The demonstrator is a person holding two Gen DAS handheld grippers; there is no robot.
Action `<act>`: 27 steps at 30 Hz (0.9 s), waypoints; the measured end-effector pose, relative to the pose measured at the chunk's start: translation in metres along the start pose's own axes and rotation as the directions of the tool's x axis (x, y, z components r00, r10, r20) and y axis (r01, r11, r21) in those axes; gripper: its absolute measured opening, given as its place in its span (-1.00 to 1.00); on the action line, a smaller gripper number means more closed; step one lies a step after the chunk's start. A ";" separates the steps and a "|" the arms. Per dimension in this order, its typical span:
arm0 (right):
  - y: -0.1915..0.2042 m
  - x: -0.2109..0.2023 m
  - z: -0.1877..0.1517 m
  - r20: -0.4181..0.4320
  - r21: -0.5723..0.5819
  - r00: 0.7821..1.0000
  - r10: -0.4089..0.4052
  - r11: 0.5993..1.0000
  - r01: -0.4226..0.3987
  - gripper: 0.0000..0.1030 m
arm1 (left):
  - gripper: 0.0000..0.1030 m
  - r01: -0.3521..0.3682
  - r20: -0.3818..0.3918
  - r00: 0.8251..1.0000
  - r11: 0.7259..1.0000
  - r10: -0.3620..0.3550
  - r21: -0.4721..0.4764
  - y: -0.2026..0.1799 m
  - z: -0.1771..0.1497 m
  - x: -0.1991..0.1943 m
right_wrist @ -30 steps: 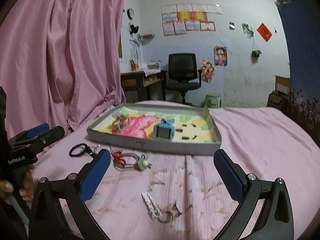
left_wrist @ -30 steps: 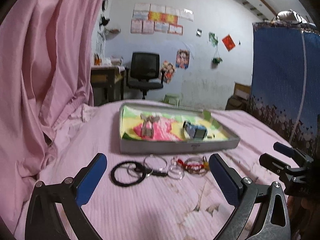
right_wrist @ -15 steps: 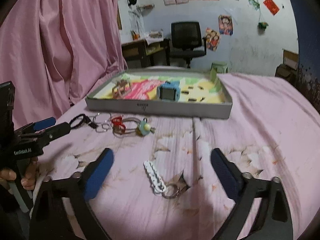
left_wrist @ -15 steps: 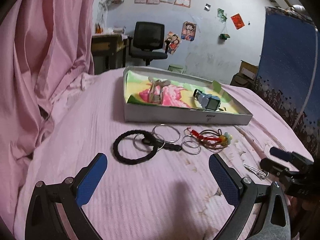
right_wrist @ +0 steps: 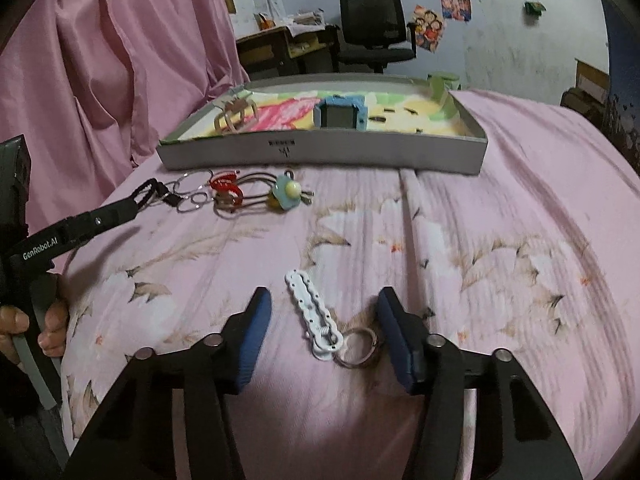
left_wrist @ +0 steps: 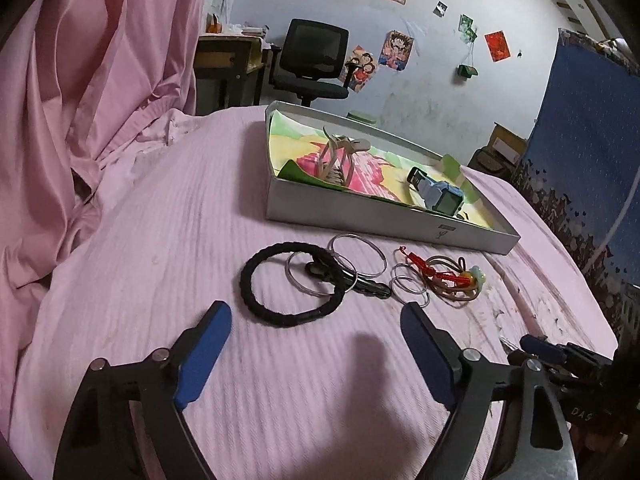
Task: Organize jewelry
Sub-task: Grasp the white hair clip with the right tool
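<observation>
A shallow grey box with a colourful lining sits on the pink bed and holds a beige hair claw and a blue watch. In front of it lie a black hair tie, silver rings, a black clip and a red-and-brown cord bundle with a green bead. My left gripper is open, just short of the hair tie. My right gripper is open around a white clip with a key ring.
Pink curtains hang on the left. A blue cloth stands on the right. A desk and black office chair are beyond the bed. The left gripper's side shows in the right wrist view.
Both grippers have lowered and moved forward. The left one now sits close to the hair tie. The right one's jaws have narrowed and now straddle the white clip.
</observation>
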State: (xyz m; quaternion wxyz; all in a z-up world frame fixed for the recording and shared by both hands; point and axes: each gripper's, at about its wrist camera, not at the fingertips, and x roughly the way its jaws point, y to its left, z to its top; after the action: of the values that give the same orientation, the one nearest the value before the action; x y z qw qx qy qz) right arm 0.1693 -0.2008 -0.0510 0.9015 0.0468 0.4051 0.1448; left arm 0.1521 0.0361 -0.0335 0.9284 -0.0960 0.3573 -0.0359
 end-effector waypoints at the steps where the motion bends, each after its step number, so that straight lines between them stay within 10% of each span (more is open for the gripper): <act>1: 0.001 0.001 -0.001 -0.005 0.001 1.000 0.003 1.000 -0.003 -0.20 | 0.59 0.001 -0.003 1.000 1.000 -0.001 -0.001 0.000 0.001 0.001; 9: 0.009 0.008 -0.003 -0.031 -0.003 0.999 0.045 0.999 -0.045 -0.67 | 0.25 0.020 -0.009 1.000 1.000 -0.020 -0.003 0.001 0.002 0.005; 27: 0.029 0.033 0.018 -0.057 -0.013 0.989 0.139 0.990 -0.140 -0.73 | -0.33 0.088 -0.007 0.996 0.994 -0.088 -0.062 0.012 0.004 0.007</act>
State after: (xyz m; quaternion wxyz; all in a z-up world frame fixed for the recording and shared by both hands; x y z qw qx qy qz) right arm 0.1971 -0.1628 -0.0565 0.8779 0.0632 0.4245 0.2125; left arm 0.1600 0.0472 -0.0378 0.9208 -0.1402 0.3580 -0.0662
